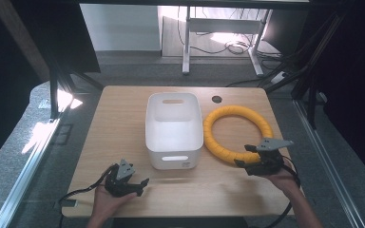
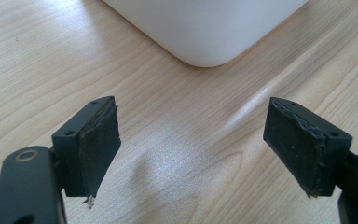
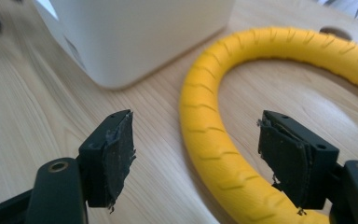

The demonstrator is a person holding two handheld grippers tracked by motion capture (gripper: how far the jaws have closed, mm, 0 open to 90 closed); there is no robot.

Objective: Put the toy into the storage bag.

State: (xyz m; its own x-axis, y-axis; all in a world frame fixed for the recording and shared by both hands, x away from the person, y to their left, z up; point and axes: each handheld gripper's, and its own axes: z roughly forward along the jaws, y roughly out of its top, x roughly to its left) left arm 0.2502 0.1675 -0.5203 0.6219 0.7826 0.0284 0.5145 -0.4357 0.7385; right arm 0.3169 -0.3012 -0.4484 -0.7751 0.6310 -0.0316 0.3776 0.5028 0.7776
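Your right hand-held gripper [image 3: 196, 156], wide open and empty, straddles the yellow ring [image 3: 214, 140] at lower right. Lower, then close; the left hand-held gripper [image 2: 191, 149] idles open.

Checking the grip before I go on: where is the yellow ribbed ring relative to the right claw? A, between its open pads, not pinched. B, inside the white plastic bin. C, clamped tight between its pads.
A: the yellow ribbed ring passes between the right claw's spread pads, gaps on both sides.

A light wood-grain table [image 1: 123, 118] carries a white plastic bin [image 1: 174, 130] at its centre and a yellow ribbed ring [image 1: 237, 134] lying flat just beside the bin's right wall.
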